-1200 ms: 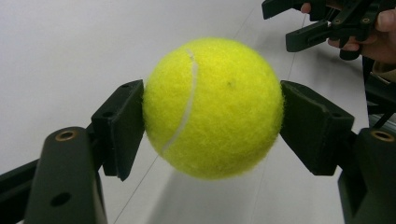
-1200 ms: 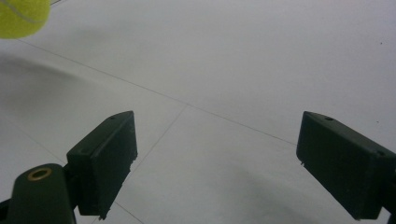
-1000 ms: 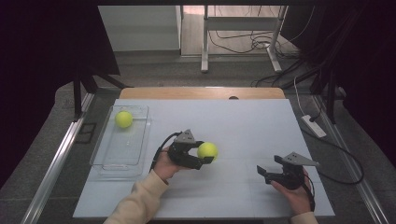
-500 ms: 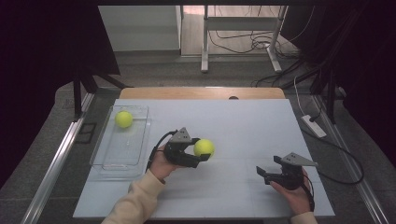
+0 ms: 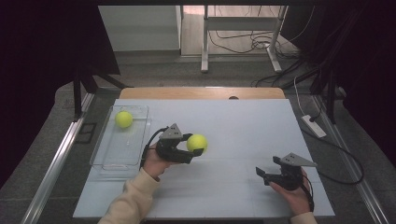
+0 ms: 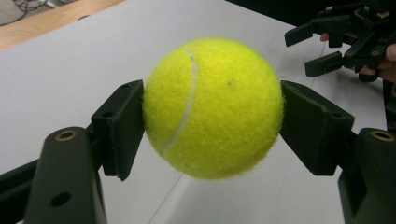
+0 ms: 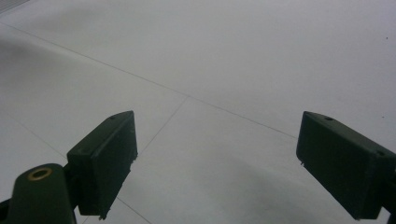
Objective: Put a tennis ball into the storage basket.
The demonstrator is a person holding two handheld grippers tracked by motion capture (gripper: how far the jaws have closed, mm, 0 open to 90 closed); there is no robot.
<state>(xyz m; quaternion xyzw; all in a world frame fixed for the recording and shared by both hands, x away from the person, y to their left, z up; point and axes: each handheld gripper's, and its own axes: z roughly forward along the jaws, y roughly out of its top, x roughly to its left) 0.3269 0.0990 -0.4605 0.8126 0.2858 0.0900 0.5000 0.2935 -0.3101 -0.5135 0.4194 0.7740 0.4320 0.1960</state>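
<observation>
Left gripper (image 5: 194, 150): jaws clamped on tennis ball (image 5: 197, 143), held above the bench (image 5: 243, 121), just right of the clear tray (image 5: 105, 156). Right gripper (image 5: 267, 173): jaws wide, empty, farther right.

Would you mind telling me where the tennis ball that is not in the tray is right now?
In the high view, the tennis ball sits clamped in the left gripper over the table's middle, right of the clear tray.
</observation>
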